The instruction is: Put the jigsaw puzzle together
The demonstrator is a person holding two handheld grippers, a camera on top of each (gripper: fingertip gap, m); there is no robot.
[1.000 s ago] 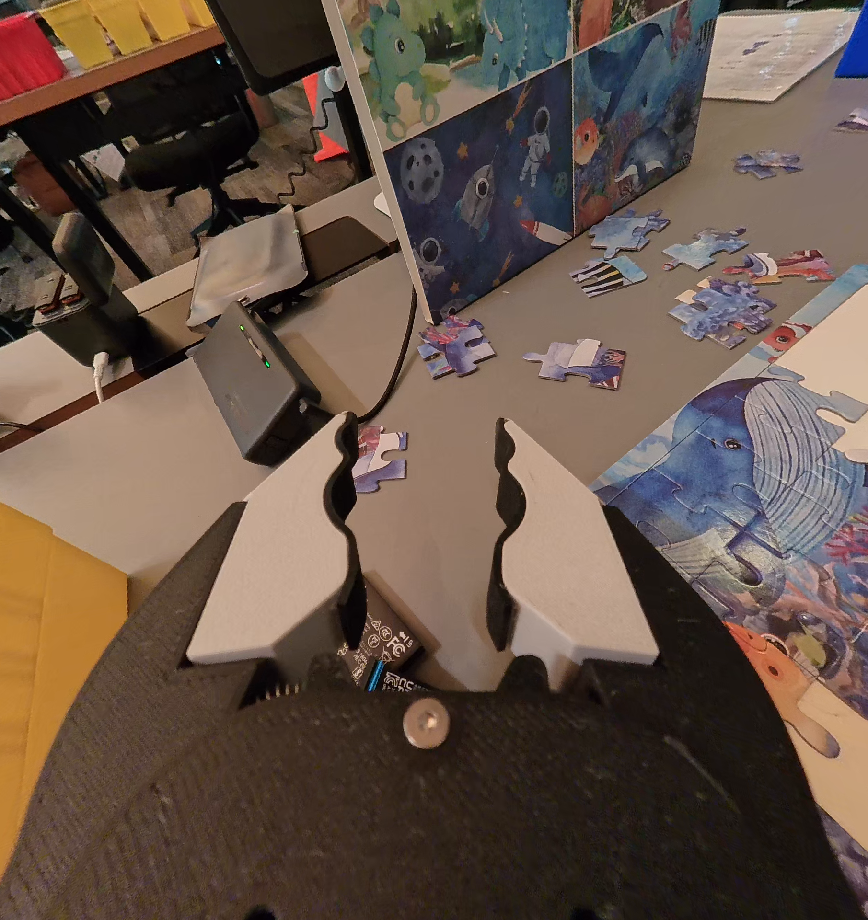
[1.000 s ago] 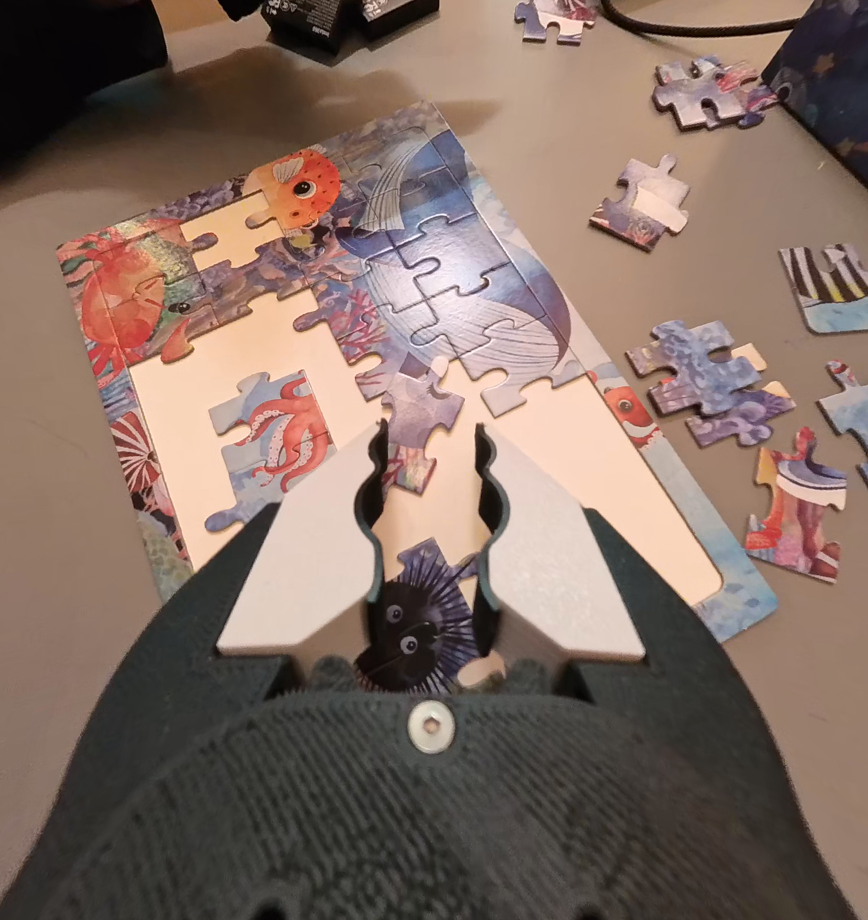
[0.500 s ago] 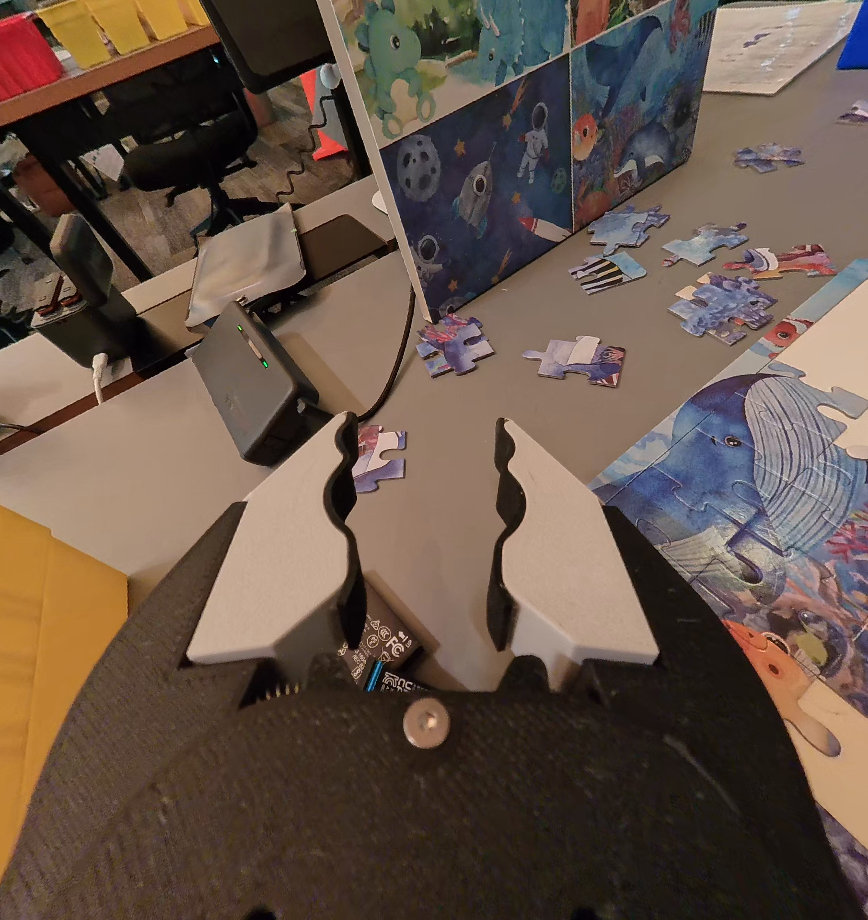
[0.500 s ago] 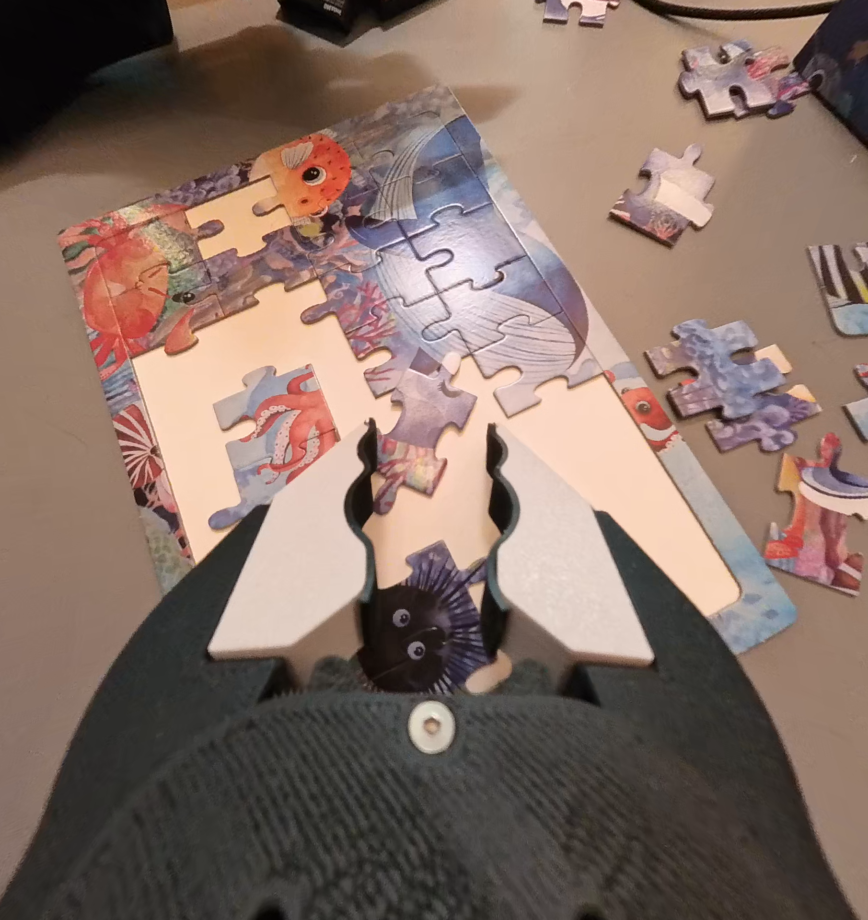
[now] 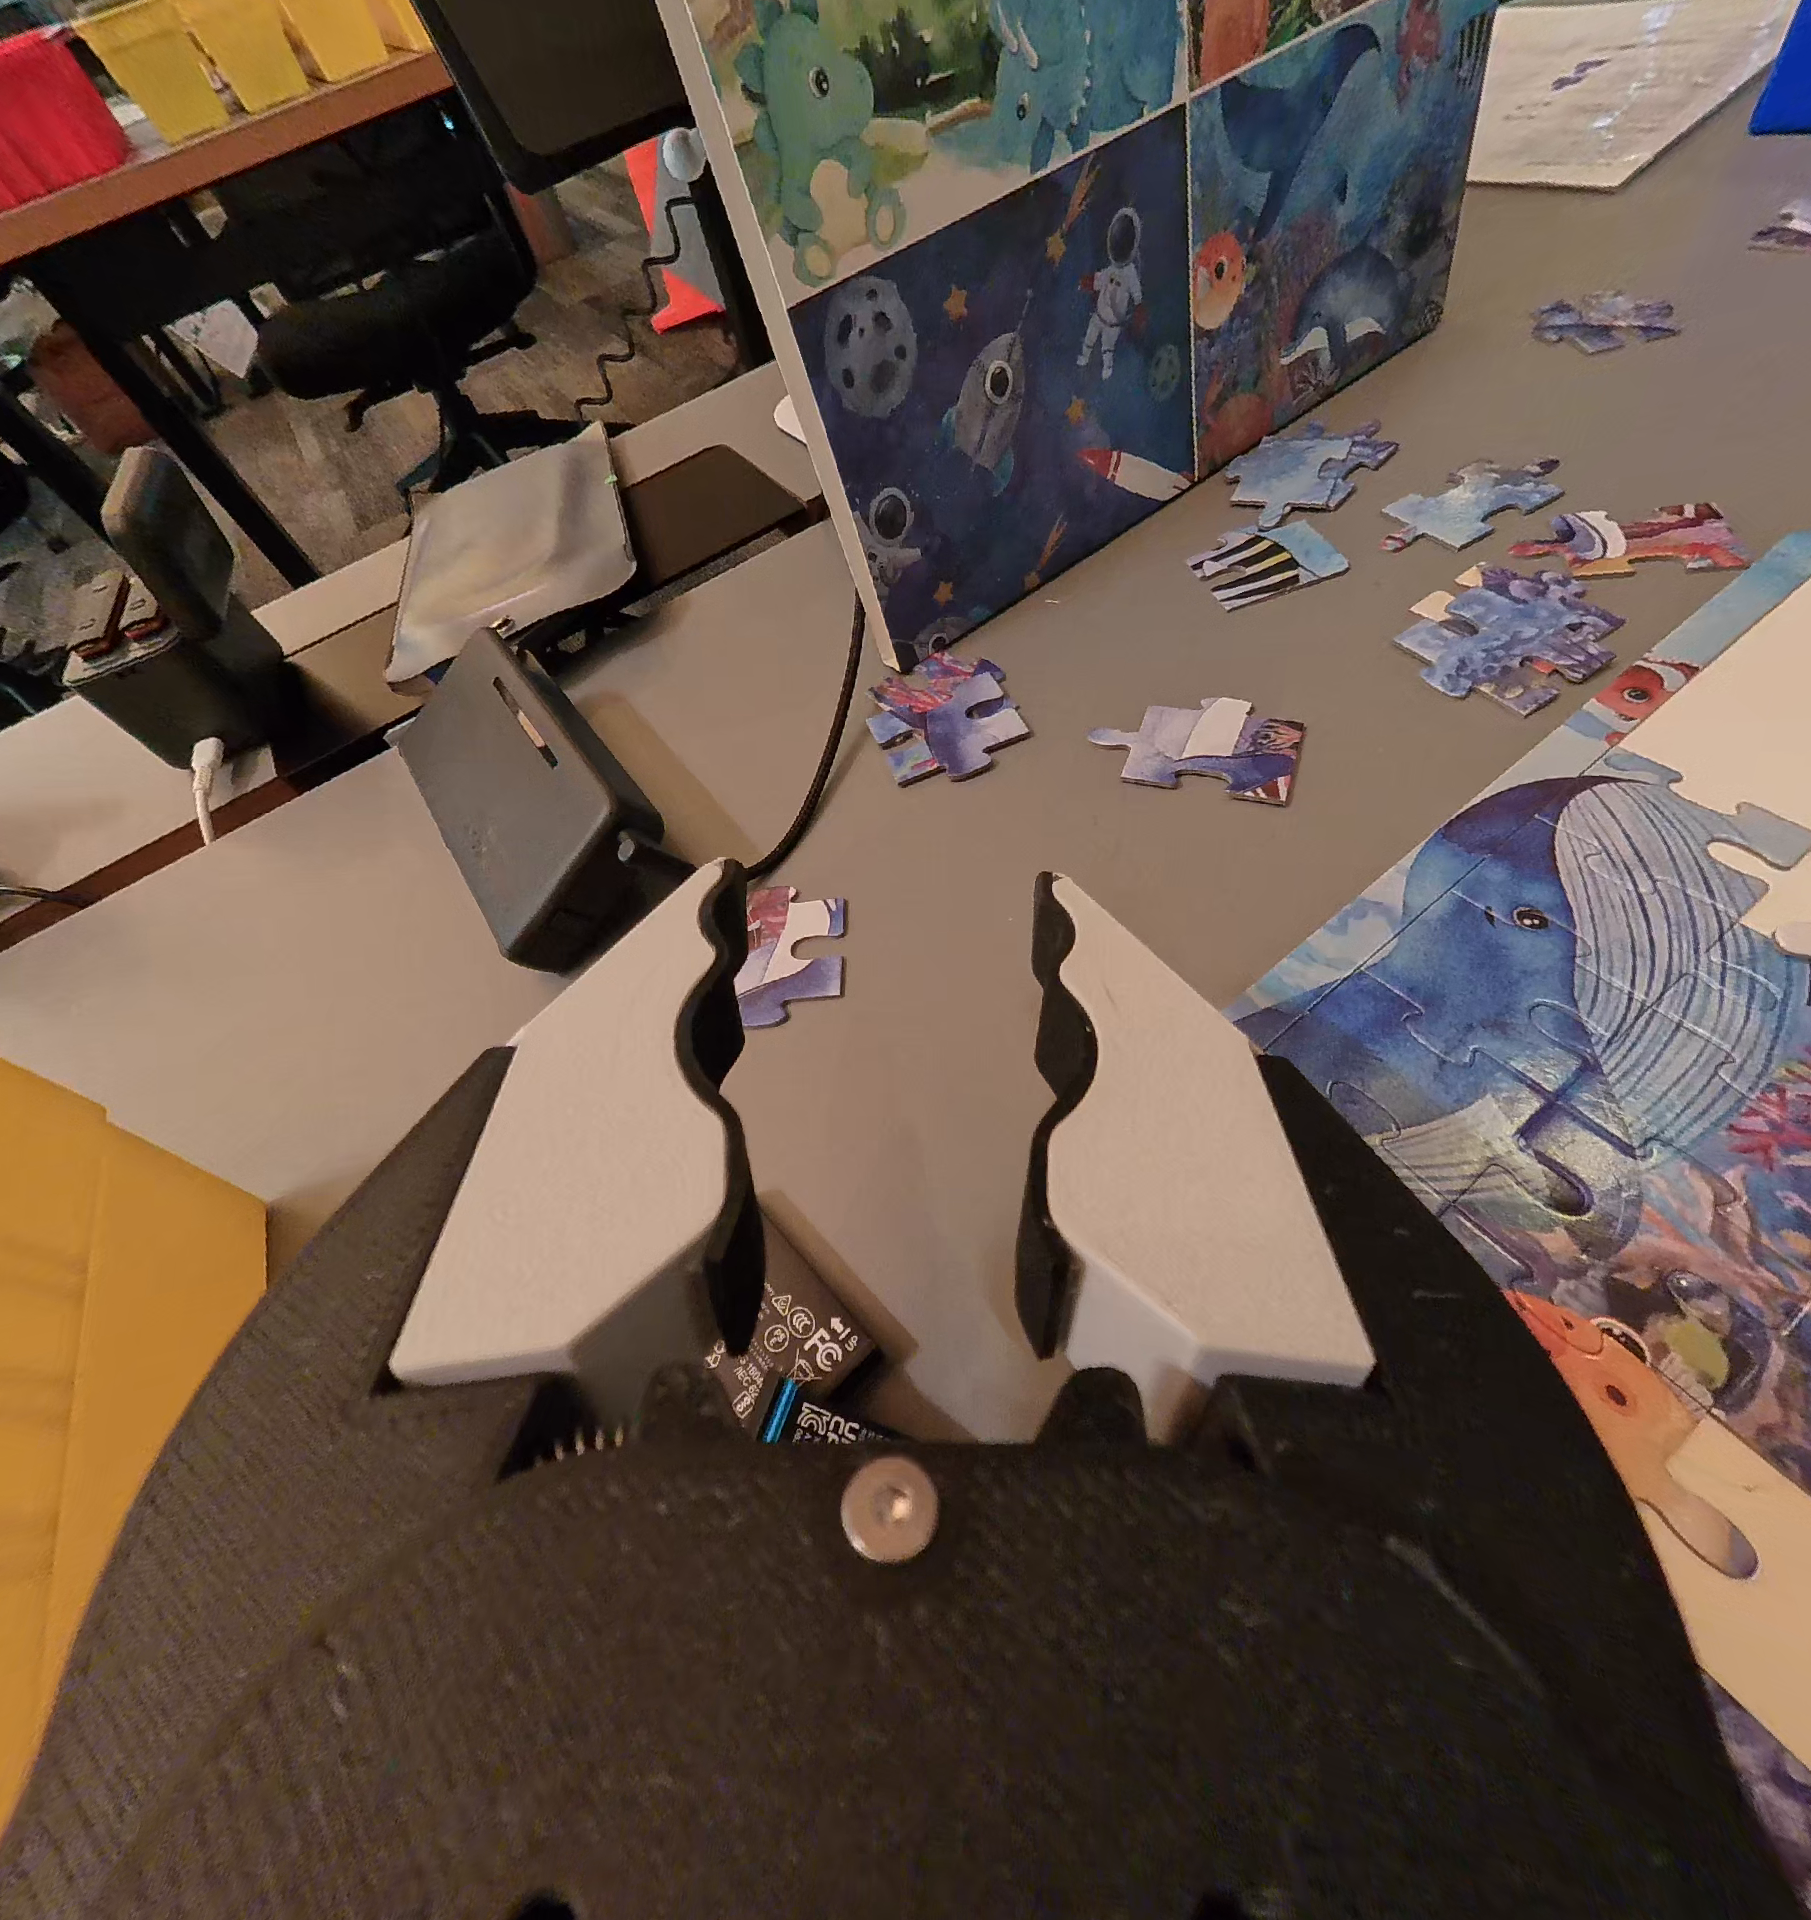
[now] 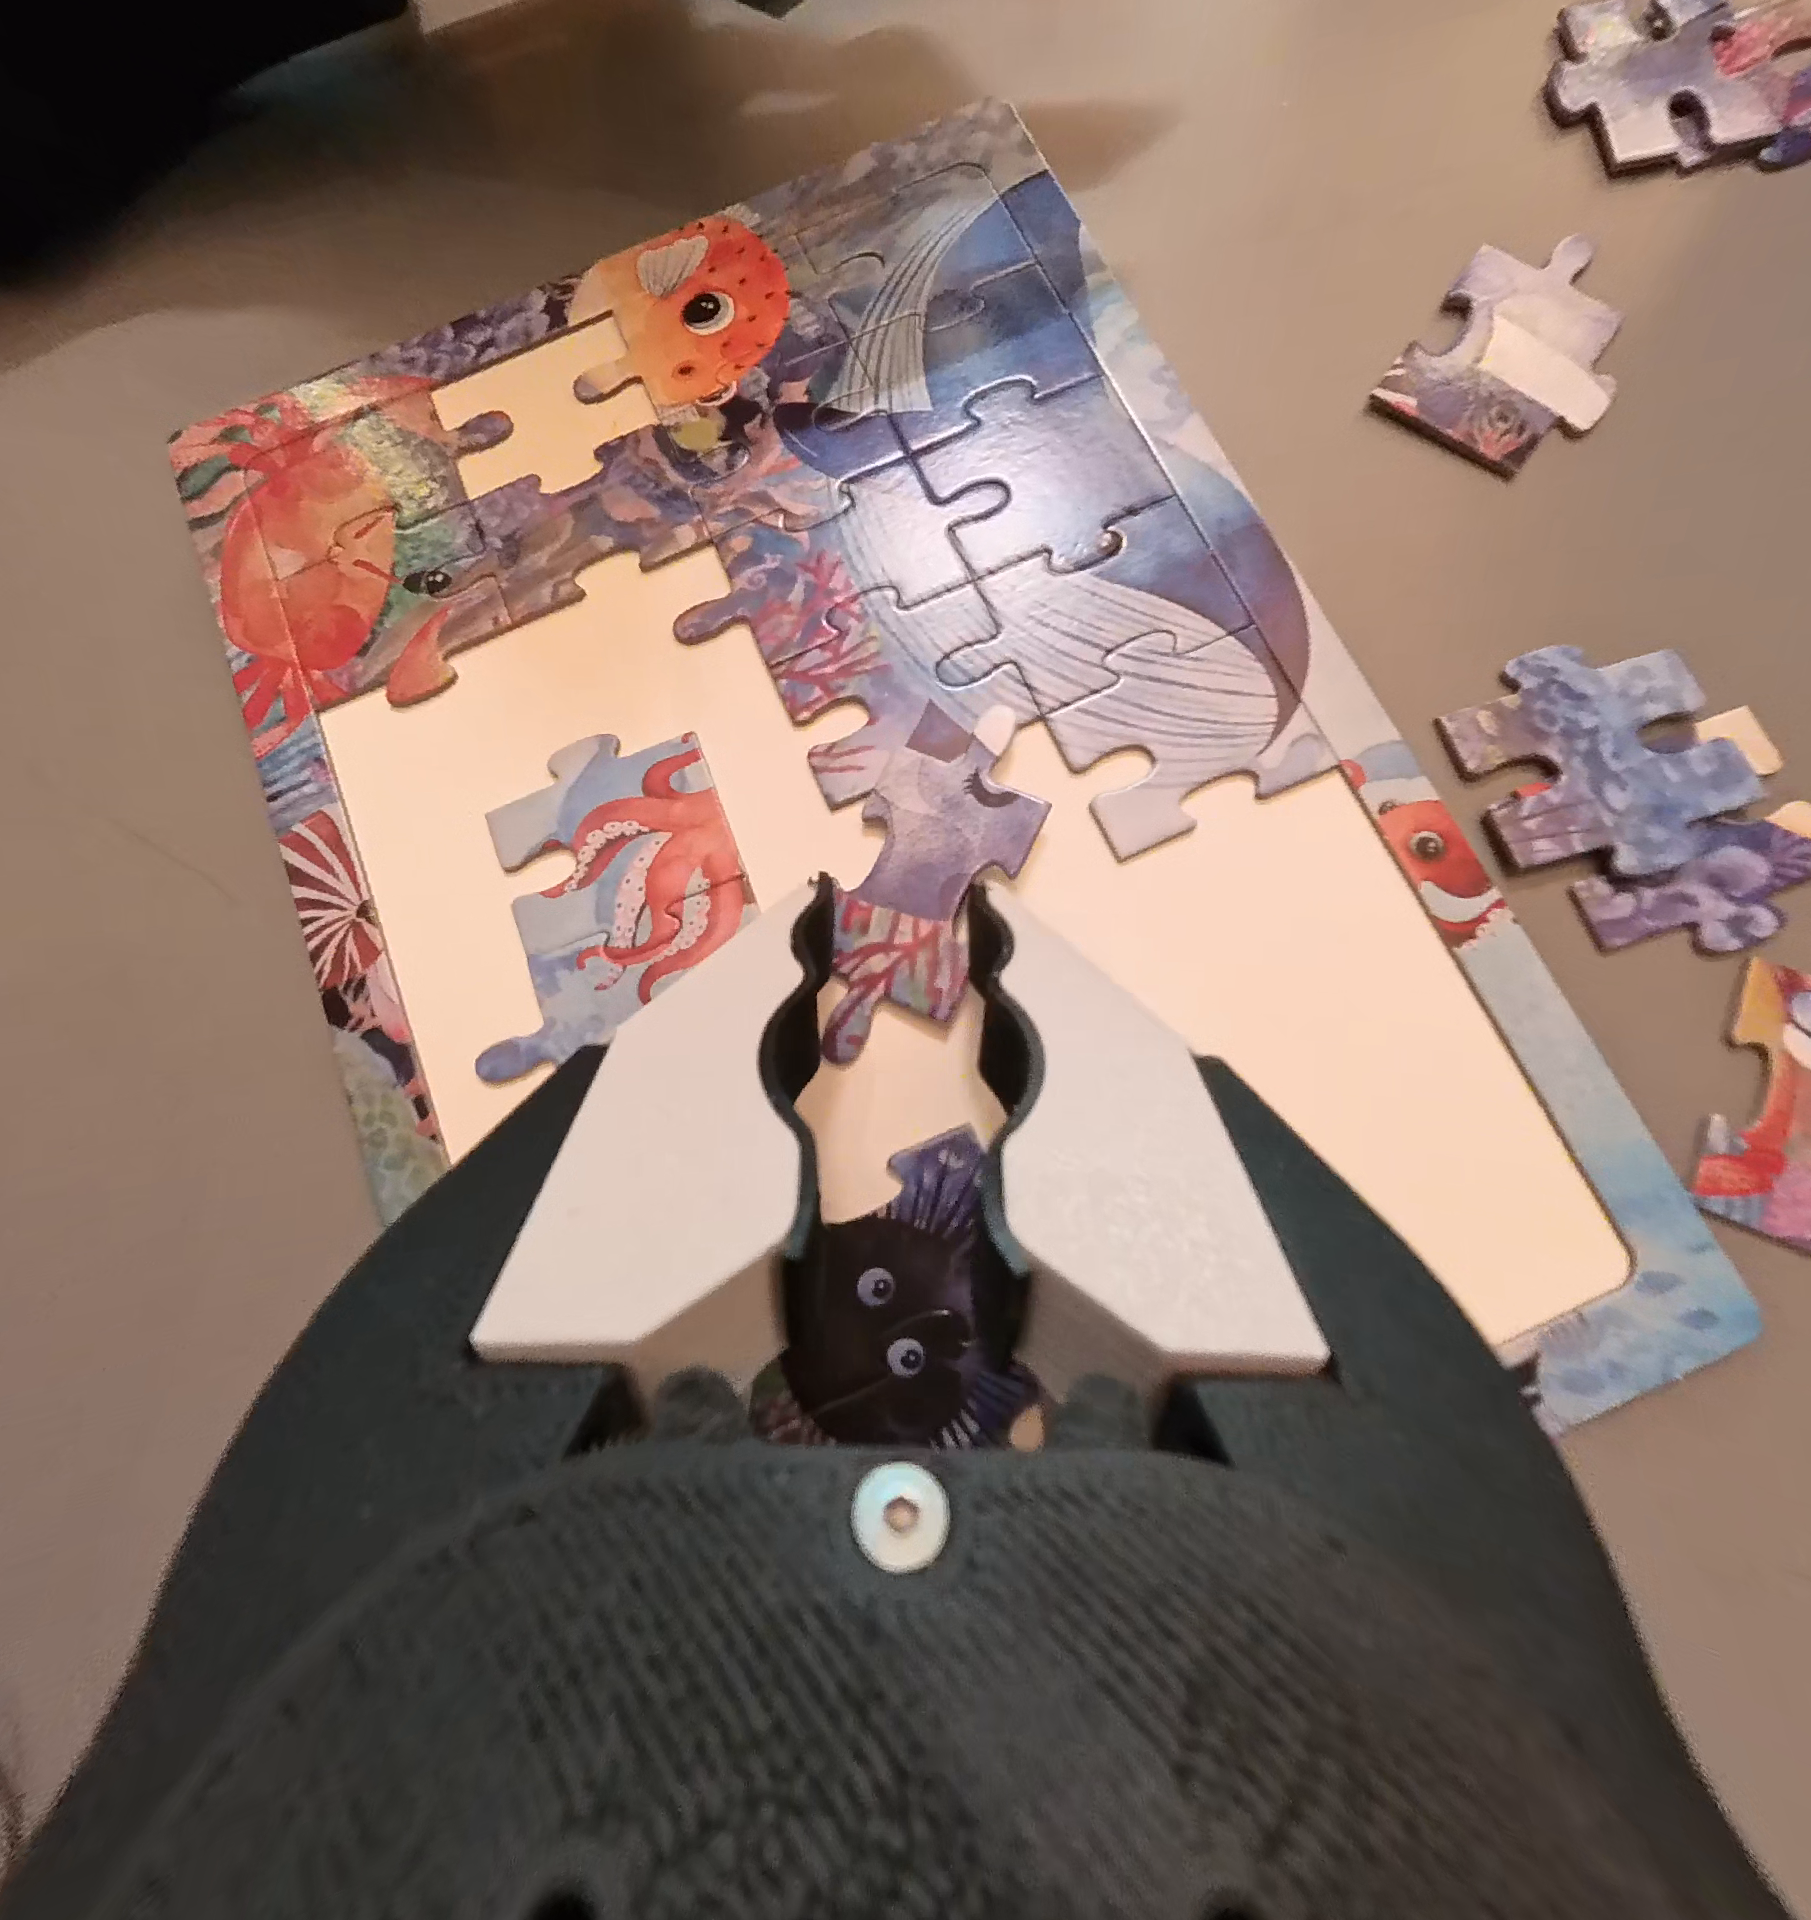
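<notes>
**Two grippers, one half-built sea puzzle**

Left wrist view, left to right:
- Yellow flat sheet (image 5: 59,1299), lower left edge.
- Dark grey box-shaped device (image 5: 527,821) on the grey tabletop (image 5: 288,956), centre left.
- Left gripper (image 5: 885,888), grey fingers with black wavy pads, spread wide with nothing between them, above bare table.
- Small loose blue-and-white puzzle piece (image 5: 797,951), just beyond the left finger.
- Upright illustrated puzzle box (image 5: 1088,312), upper centre.
- Scattered loose cardboard pieces (image 5: 1503,634), upper right.

Right wrist view, left to right:
- Rectangular jigsaw tray (image 6: 1628,1288) with a cream bare floor, centre; crab, pufferfish and whale sections assembled in its upper half.
- Octopus piece (image 6: 652,862), lying loose on the floor, centre left.
- Right gripper (image 6: 901,894), fingers narrowed around the lower end of a purple coral-printed piece (image 6: 942,842); actual contact cannot be told. The piece's upper end meets the assembled whale section.
- Black sea-urchin piece (image 6: 880,1320), between the finger bases.
</notes>
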